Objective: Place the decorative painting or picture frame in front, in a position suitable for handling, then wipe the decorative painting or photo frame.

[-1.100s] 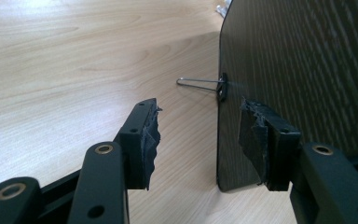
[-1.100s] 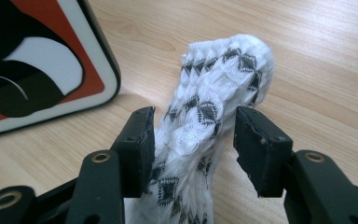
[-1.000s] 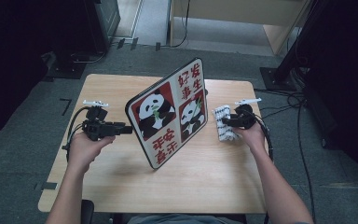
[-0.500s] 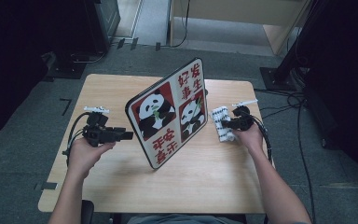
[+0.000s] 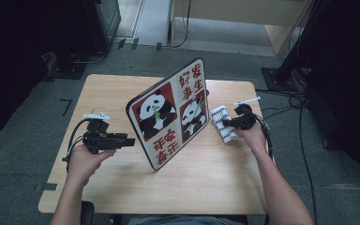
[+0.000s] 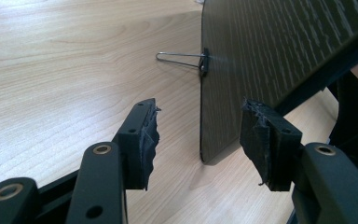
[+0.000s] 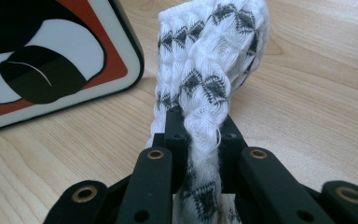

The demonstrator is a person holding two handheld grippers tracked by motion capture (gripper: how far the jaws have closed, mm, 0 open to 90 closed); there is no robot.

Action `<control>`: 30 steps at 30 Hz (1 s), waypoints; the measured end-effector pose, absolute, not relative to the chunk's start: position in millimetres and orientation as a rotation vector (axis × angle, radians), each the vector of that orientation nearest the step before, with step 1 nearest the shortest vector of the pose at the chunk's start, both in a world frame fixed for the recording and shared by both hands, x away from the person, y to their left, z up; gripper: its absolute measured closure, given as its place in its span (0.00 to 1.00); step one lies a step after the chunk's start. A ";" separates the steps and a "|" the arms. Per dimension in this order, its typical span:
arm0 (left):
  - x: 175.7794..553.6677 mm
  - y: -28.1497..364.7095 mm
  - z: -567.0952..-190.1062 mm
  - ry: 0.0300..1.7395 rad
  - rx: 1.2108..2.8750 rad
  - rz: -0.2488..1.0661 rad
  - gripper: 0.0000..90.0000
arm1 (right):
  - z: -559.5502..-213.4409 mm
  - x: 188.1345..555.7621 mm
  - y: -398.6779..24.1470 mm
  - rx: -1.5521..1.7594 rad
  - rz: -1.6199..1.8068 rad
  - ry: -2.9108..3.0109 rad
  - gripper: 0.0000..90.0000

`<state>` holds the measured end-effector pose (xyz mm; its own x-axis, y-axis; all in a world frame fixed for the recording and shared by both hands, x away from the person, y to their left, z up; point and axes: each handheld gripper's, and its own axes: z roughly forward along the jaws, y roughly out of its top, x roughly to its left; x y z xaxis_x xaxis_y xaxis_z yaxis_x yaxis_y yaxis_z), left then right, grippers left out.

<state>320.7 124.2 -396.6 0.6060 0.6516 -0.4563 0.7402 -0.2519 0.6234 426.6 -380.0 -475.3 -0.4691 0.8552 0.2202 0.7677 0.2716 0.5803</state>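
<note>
A panda sign board [image 5: 171, 115] with red Chinese characters stands tilted on the wooden table [image 5: 122, 89]. Its dark wood-grain back [image 6: 270, 51] faces the left gripper view, with a wire clip [image 6: 182, 59] on its edge. My left gripper [image 5: 129, 141] is open, its jaws astride the board's lower edge without touching it [image 6: 200, 140]. A white cloth with a black pattern [image 5: 222, 123] lies right of the board. My right gripper [image 5: 225, 123] has just been closing and is shut on a bunched fold of this cloth [image 7: 205, 93], beside the board's corner [image 7: 121, 60].
Cables [image 5: 286, 101] trail over the floor at the table's right. A dark cabinet [image 5: 75, 33] stands beyond the table's far left corner. The table's near edge [image 5: 154, 209] lies between the person's two forearms.
The right gripper has closed onto the cloth. The left hand has drawn slightly toward the near left, off the board's edge.
</note>
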 end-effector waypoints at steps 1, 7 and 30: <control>320.7 124.2 -396.6 1.103 1.975 -0.131 0.52 | -475.3 426.6 -380.0 1.538 0.968 2.393 0.90; 312.4 123.4 -393.4 1.080 1.975 -0.127 0.51 | -463.8 424.7 -375.0 1.532 0.982 2.403 0.90; 304.1 97.4 -385.0 1.005 1.955 -0.118 0.58 | -416.9 433.3 -367.7 1.497 1.060 2.410 0.90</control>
